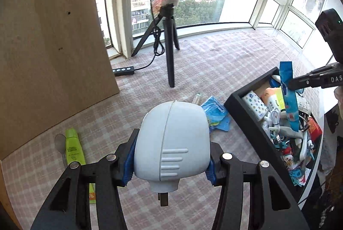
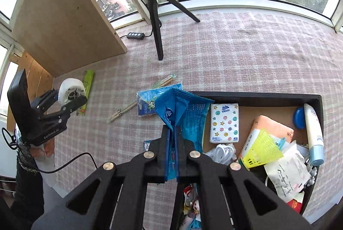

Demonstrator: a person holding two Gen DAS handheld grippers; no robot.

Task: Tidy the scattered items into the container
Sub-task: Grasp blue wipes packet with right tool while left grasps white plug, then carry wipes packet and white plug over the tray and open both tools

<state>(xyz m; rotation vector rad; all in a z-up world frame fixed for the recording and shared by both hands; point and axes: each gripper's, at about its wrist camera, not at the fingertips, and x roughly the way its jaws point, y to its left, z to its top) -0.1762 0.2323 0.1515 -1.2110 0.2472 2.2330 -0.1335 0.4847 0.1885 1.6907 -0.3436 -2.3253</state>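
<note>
My left gripper [image 1: 169, 168] is shut on a white plug adapter [image 1: 171, 142] and holds it above the checked tablecloth; it also shows in the right wrist view [image 2: 70, 93]. My right gripper [image 2: 172, 131] is shut on a blue snack packet [image 2: 171, 110] over the near left edge of the black box [image 2: 257, 96]; in the left wrist view the packet [image 1: 289, 97] hangs over the box [image 1: 242, 114]. A green tube [image 1: 74, 148], a blue sachet [image 1: 214, 112] and wrapped chopsticks [image 2: 141, 97] lie on the cloth.
The box holds a tissue pack [image 2: 224, 123], a white cable [image 2: 223, 150], a yellow shuttlecock [image 2: 261, 148], a lotion tube [image 2: 314, 131] and several small items. A ring-light tripod [image 1: 169, 48] and a wooden board [image 1: 53, 48] stand behind. A spoon [image 1: 61, 144] lies by the green tube.
</note>
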